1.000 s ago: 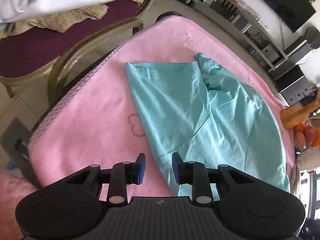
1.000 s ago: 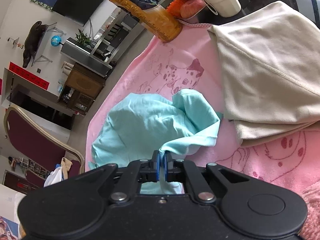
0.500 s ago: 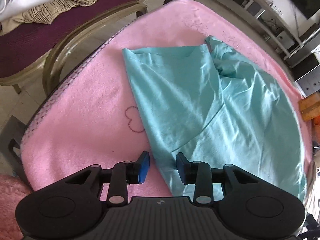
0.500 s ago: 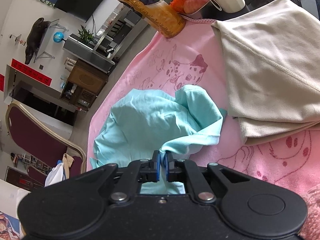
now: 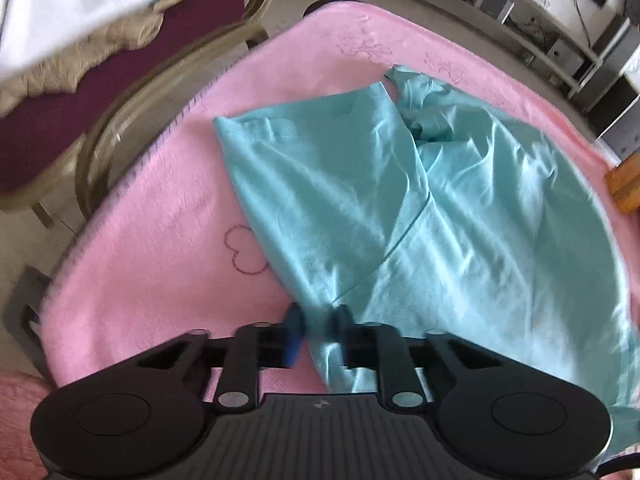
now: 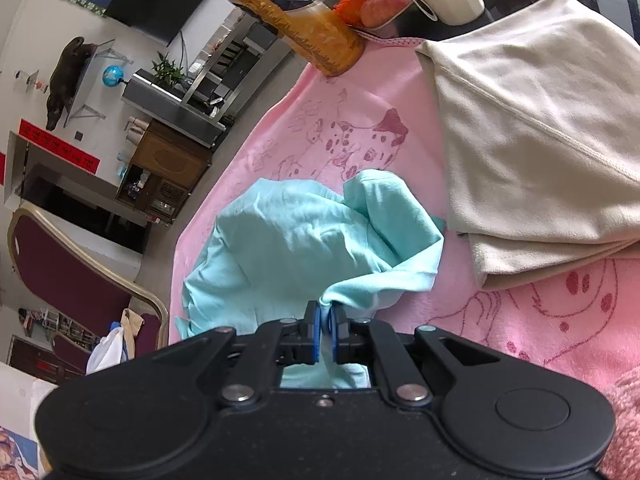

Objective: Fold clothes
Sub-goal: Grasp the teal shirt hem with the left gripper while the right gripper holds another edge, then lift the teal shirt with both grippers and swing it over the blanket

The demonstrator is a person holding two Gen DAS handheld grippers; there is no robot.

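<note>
Fabric of the teal shirt (image 5: 420, 208) now sits between the fingers of the left hand-held gripper (image 5: 316, 334), which have narrowed since half a second ago and straddle the garment's near edge; whether they already pinch it I cannot tell, as the view is blurred. The right hand-held gripper (image 6: 325, 332) stays clenched on a bunched fold of the same shirt (image 6: 288, 248). In the left wrist view, the shirt lies on the pink blanket (image 5: 152, 248) covering the surface, its long axis running from the left gripper away toward the far right. A folded beige garment (image 6: 532, 152) lies just right of the shirt
</note>
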